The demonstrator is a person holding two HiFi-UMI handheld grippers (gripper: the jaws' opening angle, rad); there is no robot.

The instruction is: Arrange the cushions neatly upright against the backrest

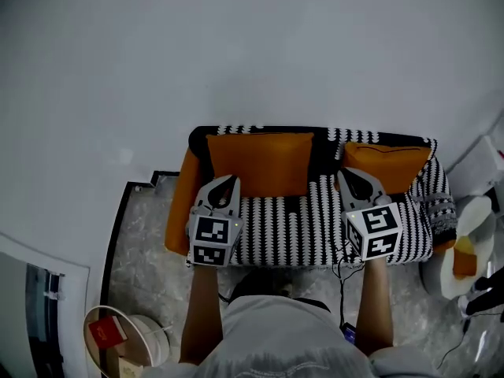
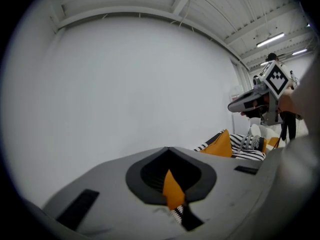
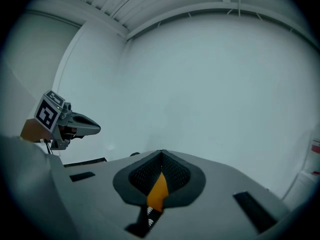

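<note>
In both gripper views the grey jaw bodies fill the lower field. There we see the sofa point(image 1: 299, 227) only as a sliver of orange and striped fabric through the slot behind the tips. The rest is bare wall point(image 2: 125, 84). From the head view we cannot tell whether either tip touches a cushion.

Only the head view shows the layout. The left cushion point(image 1: 260, 164) and the right cushion point(image 1: 386, 166) both stand against the backrest point(image 1: 324, 152). The left gripper point(image 1: 229, 179) lies at 7 o'clock of the left cushion. The right gripper point(image 1: 345, 174) lies at 9 o'clock of the right cushion.

The left gripper view adds one orange cushion corner at 3 o'clock, just below the right gripper. The right gripper view shows the left gripper at 9 o'clock against the wall.

The fingers point(image 3: 131, 184) of both grippers are fully together, tip against tip, and clamp nothing.
</note>
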